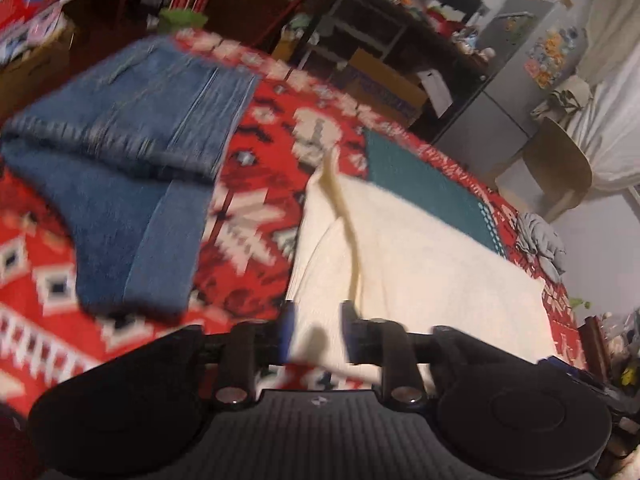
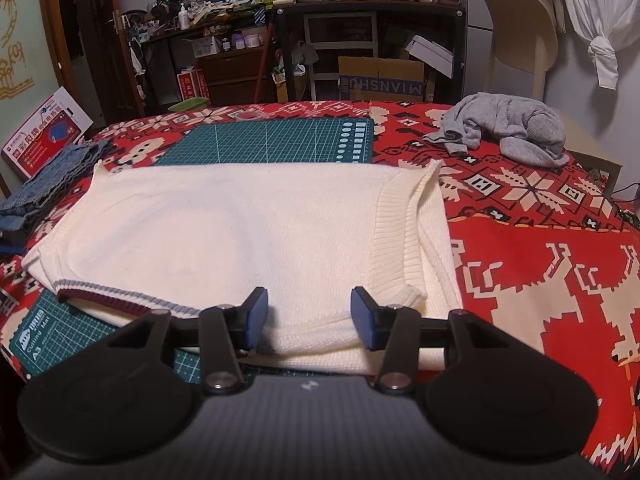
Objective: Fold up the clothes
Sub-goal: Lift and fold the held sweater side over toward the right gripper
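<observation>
Jaws: left gripper (image 1: 318, 334) apart, right gripper (image 2: 306, 318) apart | cream ribbed-knit sweater (image 2: 248, 232) folded flat | denim (image 1: 132, 152) stacked

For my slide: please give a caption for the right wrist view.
Open right gripper over folded cream sweater on red blanket.
</observation>
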Demonstrator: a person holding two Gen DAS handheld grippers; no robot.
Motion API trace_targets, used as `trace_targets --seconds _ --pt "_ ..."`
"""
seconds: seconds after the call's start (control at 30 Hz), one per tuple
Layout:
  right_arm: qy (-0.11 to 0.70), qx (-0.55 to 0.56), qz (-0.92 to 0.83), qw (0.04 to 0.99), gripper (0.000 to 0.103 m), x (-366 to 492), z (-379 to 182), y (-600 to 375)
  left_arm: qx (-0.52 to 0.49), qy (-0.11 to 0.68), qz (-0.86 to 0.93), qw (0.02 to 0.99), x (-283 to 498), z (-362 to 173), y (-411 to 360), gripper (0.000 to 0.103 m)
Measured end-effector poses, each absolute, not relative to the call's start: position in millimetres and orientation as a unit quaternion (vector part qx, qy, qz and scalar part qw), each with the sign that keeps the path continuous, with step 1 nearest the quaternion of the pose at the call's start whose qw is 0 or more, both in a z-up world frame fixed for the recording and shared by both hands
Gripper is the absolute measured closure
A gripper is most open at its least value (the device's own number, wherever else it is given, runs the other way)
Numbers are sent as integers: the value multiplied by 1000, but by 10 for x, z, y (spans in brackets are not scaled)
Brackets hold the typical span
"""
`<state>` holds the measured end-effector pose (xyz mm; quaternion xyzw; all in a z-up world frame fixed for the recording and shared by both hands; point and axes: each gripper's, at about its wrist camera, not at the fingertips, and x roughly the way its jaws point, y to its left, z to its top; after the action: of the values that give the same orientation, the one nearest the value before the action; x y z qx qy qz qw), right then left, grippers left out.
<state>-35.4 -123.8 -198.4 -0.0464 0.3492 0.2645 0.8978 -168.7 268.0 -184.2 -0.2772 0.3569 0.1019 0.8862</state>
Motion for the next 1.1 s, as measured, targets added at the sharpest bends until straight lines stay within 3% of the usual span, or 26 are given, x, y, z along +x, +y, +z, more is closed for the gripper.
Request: trace_targets --seconds 0.17,0.3,0.4,0.53,0.57,0.6,0.73,1.1 --pt "337 -35 258 905 53 -342 -1873 -1302 -176 375 134 900 -1352 -1883 2639 67" --pt "329 -30 255 909 53 -332 -1807 -1336 -182 379 120 899 -1199 -1977 2702 68" --pt "330 -29 253 909 53 -326 -1808 -1344 -177 378 117 901 -1130 -2003 2717 77" --pt "334 -30 254 907 53 -329 -1840 -1317 -169 375 106 905 -1066 -2015 2702 78" --pt "335 -30 255 907 53 -333 -1847 -1306 -164 374 104 907 -1052 -2019 2692 81" --pt "336 -31 256 906 53 -337 -1852 -1294 -163 374 100 908 -1042 -2022 2685 92" --pt "335 -35 261 905 53 -353 -1850 -1252 -181 368 105 906 -1056 -1995 2686 100" --pt "324 -20 269 907 53 -315 -1756 -1230 -198 294 58 933 -1139 -1373 2368 100"
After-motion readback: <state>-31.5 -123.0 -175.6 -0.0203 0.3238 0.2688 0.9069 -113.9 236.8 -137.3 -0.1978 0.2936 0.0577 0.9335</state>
